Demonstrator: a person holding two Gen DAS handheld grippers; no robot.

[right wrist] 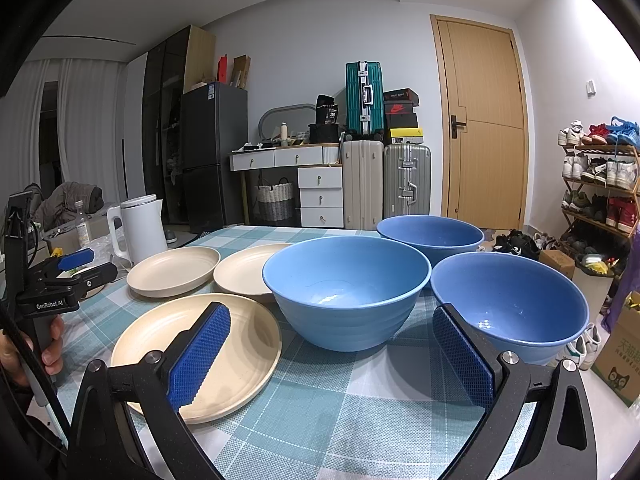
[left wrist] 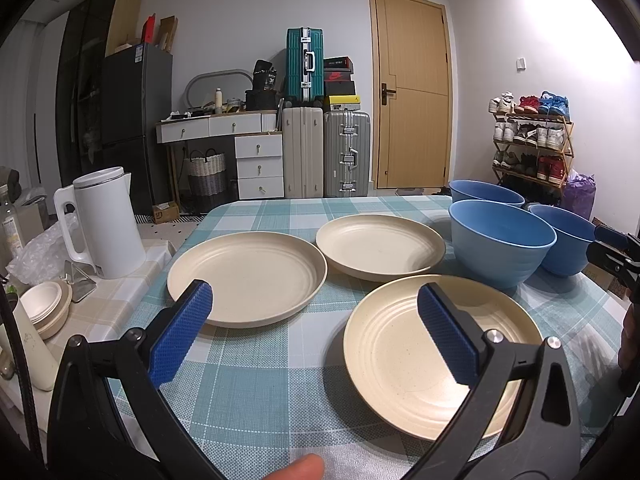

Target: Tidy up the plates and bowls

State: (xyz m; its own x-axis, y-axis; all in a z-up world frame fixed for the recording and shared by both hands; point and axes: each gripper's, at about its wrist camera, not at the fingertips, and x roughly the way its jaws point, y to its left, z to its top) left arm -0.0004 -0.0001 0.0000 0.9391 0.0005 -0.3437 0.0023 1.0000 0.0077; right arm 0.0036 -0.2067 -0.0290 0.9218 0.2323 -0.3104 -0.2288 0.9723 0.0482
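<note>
Black-framed left claw and right claw, blue textured pads, silver screws, bare-skinned hands.

The left tool has its jaws spread wide and nothing between them; its blue pads angle outward toward 11 and 1 o'clock. A fingertip shows at 6 o'clock in the left wrist view. The right tool is likewise spread wide and holds nothing, its pads splayed the same way. In the right wrist view, at 9 o'clock, the left hand wraps the left tool's grip.
</note>
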